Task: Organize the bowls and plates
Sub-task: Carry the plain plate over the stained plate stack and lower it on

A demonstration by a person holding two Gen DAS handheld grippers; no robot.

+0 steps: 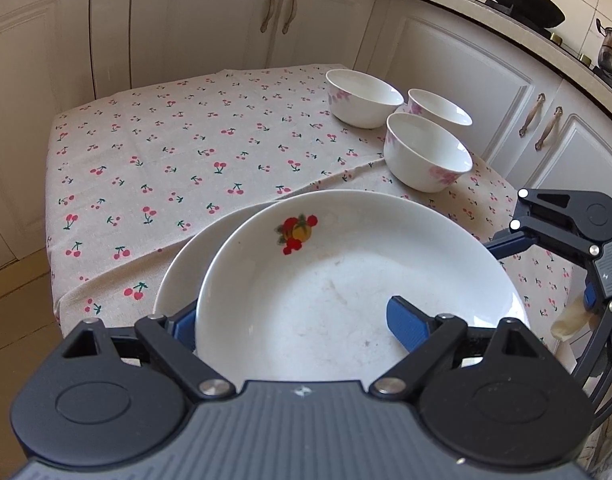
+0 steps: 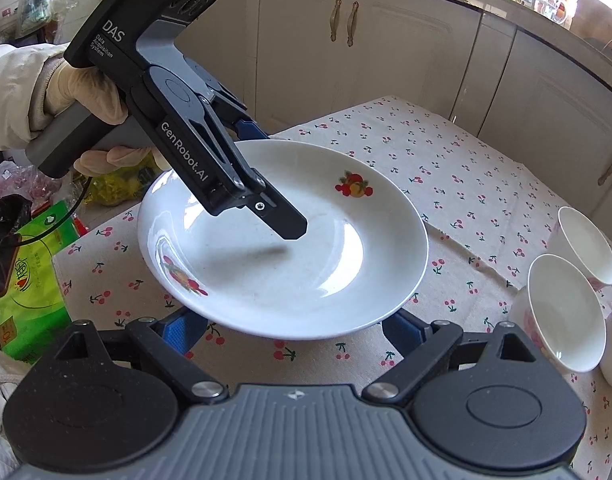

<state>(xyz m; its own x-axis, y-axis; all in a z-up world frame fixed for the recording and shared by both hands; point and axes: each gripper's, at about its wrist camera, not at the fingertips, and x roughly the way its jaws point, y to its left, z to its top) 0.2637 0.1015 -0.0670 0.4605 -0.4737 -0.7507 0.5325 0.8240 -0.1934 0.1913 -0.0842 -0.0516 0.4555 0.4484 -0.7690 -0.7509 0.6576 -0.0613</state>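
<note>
Left wrist view: the top plate [image 1: 346,280] sits on a second plate [image 1: 181,264], a little off-centre, at the near edge of the cloth [image 1: 165,152]. My left gripper [image 1: 289,312] straddles the top plate's rim with its jaws wide, one finger over the well and one outside the rim, neither pressing, so I read it as not gripping. The three bowls [image 1: 428,158] stand close together further back, none nested. Right wrist view: my right gripper [image 2: 291,324] is also spread wide, both fingertips tucked under the plate's near rim and clamping nothing that I can see. The lower plate is hidden here. I judge the plates about stacked, apart from squaring them up, and the bowls not yet started. They need nesting.
</note>
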